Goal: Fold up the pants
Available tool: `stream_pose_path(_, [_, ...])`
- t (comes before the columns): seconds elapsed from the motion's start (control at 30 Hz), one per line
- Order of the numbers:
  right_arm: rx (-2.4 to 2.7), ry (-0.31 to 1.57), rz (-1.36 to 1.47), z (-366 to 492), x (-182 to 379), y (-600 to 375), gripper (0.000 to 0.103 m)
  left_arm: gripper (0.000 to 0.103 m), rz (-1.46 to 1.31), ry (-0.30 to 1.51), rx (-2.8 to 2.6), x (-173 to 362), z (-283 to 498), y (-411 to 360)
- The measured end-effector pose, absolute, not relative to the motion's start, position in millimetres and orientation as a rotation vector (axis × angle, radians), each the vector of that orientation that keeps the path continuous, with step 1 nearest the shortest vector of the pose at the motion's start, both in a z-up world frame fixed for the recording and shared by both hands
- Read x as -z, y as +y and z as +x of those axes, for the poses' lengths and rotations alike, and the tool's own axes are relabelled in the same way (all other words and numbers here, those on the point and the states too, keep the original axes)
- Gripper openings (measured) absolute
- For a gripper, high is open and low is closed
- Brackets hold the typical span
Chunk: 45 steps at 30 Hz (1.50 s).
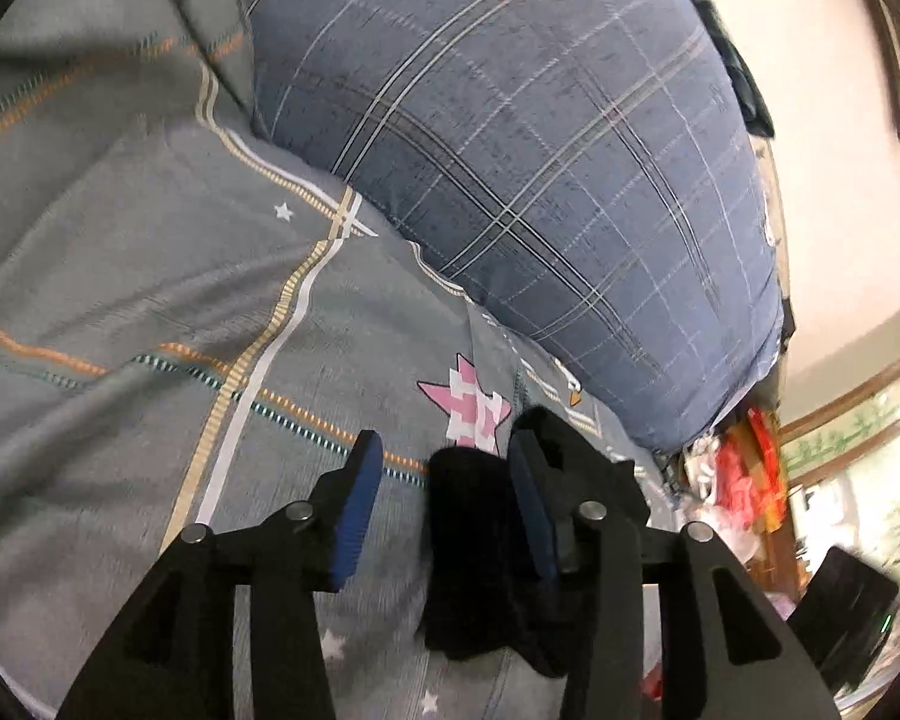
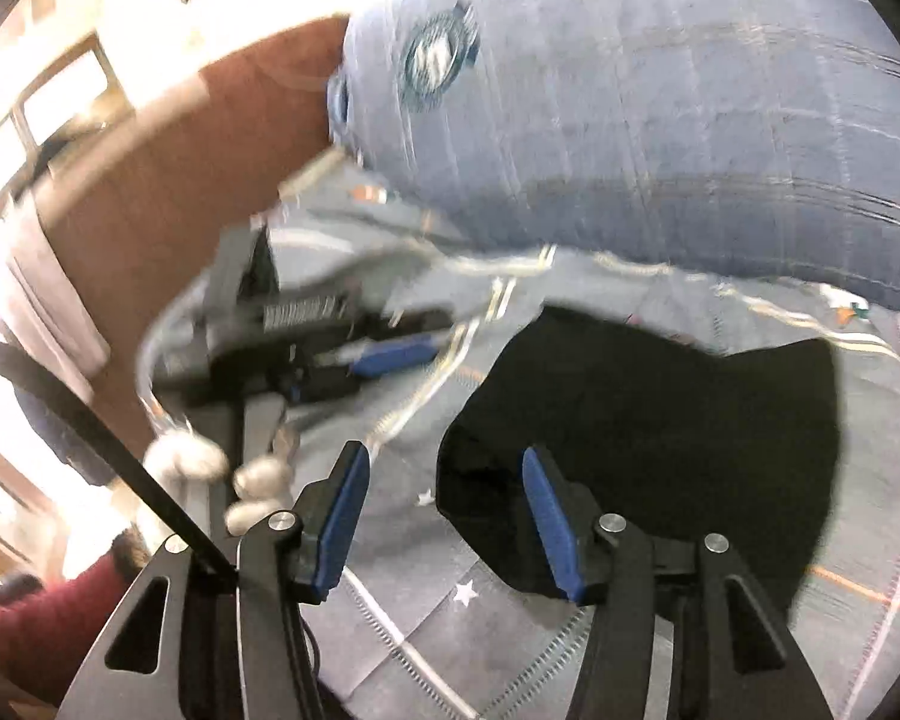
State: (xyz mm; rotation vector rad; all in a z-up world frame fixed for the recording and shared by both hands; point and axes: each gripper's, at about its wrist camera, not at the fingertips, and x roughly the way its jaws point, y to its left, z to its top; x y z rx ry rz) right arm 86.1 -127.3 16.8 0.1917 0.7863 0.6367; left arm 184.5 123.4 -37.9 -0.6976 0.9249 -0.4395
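Note:
The black pants (image 2: 660, 450) lie in a folded heap on the grey patterned bedsheet (image 2: 390, 600). In the left wrist view a black part of them (image 1: 474, 552) sits between the fingers of my left gripper (image 1: 444, 468), close to the right finger; the jaws stand apart. My right gripper (image 2: 444, 480) is open, its right finger (image 2: 552, 516) over the pants' left edge, its left finger over bare sheet. The left gripper also shows in the right wrist view (image 2: 390, 354), blurred, to the left of the pants.
A large blue plaid pillow (image 1: 540, 150) lies just beyond the pants on the bedsheet (image 1: 150, 300). A brown headboard (image 2: 180, 192) stands at the left in the right wrist view. Red and white clutter (image 1: 744, 480) lies past the bed's edge.

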Motion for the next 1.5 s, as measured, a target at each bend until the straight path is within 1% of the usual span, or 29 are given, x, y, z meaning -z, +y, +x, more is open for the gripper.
stream_pose_path(0.07, [-0.563, 0.757, 0.197, 86.2, -31.6, -147.9, 0.058, 0.043, -0.651, 0.922, 0.461, 28.4, 180.0, 112.2])
stream_pose_path(0.2, [-0.408, 0.760, 0.205, 103.0, -30.7, -182.9, 0.058, 0.057, -0.501, 0.966, 0.451, 18.5, 188.9, 70.7])
stream_pose_path(0.27, [-0.373, 0.780, 0.248, 109.9, -23.1, -195.6, 0.058, 0.058, -0.438, 1.047, 0.440, 26.6, 200.6, 46.5])
stream_pose_path(0.3, [-0.360, 0.787, 0.266, 110.9, -20.3, -200.3, 0.058, 0.049, -0.420, 1.100, 0.462, 34.5, 208.0, 32.4])
stream_pose_path(0.33, [-0.355, 0.793, 0.286, 112.4, -17.1, -204.9, 0.058, 0.012, -0.408, 1.128, 0.495, 37.4, 209.6, 24.5])
stream_pose_path(0.37, [-0.355, 0.803, 0.315, 115.5, -12.0, -208.5, 0.058, 0.009, -0.402, 1.148, 0.514, 37.5, 209.1, 19.9])
stream_pose_path(0.53, [-0.376, 0.814, 0.382, 115.1, -8.7, -220.7, 0.058, 0.009, -0.595, 1.053, 0.694, 5.3, 199.7, 42.1])
stream_pose_path(0.63, [-0.393, 0.818, 0.438, 126.3, -1.8, -221.7, 0.058, 0.009, -0.568, 0.991, 0.667, -14.4, 203.1, 51.3])
stream_pose_path(0.7, [-0.393, 0.825, 0.483, 134.1, 6.2, -222.6, 0.058, 0.010, -0.551, 1.001, 0.628, -11.9, 207.4, 55.3])
stream_pose_path(0.8, [-0.397, 0.850, 0.543, 136.7, 17.9, -225.7, 0.059, 0.010, -0.458, 1.086, 0.489, 13.1, 206.1, 57.1])
stream_pose_path(0.87, [-0.404, 0.863, 0.538, 134.7, 22.5, -225.3, 0.059, 0.010, -0.454, 1.134, 0.454, 31.4, 197.0, 62.3])
stream_pose_path(1.0, [-0.406, 0.866, 0.510, 132.1, 22.9, -225.2, 0.059, 0.010, -0.572, 1.056, 0.463, 30.3, 176.3, 86.1])
stream_pose_path(1.07, [-0.406, 0.867, 0.515, 133.8, 22.5, -226.1, 0.060, 0.018, -0.635, 1.005, 0.486, 25.3, 166.8, 92.8])
stream_pose_path(1.1, [-0.404, 0.868, 0.517, 135.3, 23.6, -226.0, 0.061, 0.034, -0.642, 0.992, 0.487, 23.8, 164.1, 91.5])
stream_pose_path(1.13, [-0.401, 0.875, 0.518, 137.1, 26.3, -225.7, 0.062, 0.054, -0.636, 0.987, 0.485, 23.1, 161.9, 88.4])
stream_pose_path(1.17, [-0.400, 0.881, 0.520, 138.5, 28.8, -225.1, 0.062, 0.061, -0.620, 0.988, 0.477, 24.5, 161.4, 83.5])
stream_pose_path(1.2, [-0.396, 0.887, 0.521, 139.9, 32.2, -224.4, 0.063, 0.065, -0.587, 1.011, 0.464, 28.2, 162.4, 72.8])
stream_pose_path(1.23, [-0.390, 0.892, 0.523, 140.8, 35.4, -223.9, 0.063, 0.062, -0.553, 1.037, 0.464, 29.9, 166.7, 59.1])
stream_pose_path(1.27, [-0.386, 0.893, 0.525, 141.2, 37.3, -223.9, 0.063, 0.053, -0.469, 1.073, 0.473, 31.0, 165.5, 43.8])
stream_pose_path(1.3, [-0.382, 0.892, 0.528, 141.2, 39.3, -224.7, 0.063, 0.021, -0.389, 1.083, 0.470, 29.4, 162.0, 34.1])
stream_pose_path(1.33, [-0.372, 0.894, 0.528, 141.1, 40.8, -226.0, 0.063, 0.016, -0.306, 1.093, 0.475, 27.3, 156.9, 23.5])
stream_pose_path(1.4, [-0.373, 0.903, 0.539, 141.2, 43.5, -228.0, 0.063, 0.016, -0.197, 1.129, 0.433, 28.4, 147.8, 15.9])
stream_pose_path(1.47, [-0.403, 0.914, 0.564, 142.3, 47.8, -229.4, 0.063, 0.017, -0.165, 1.170, 0.396, 38.1, 144.9, 18.7])
stream_pose_path(1.5, [-0.421, 0.922, 0.574, 143.1, 50.6, -229.2, 0.063, 0.021, -0.148, 1.186, 0.380, 44.7, 143.7, 20.6])
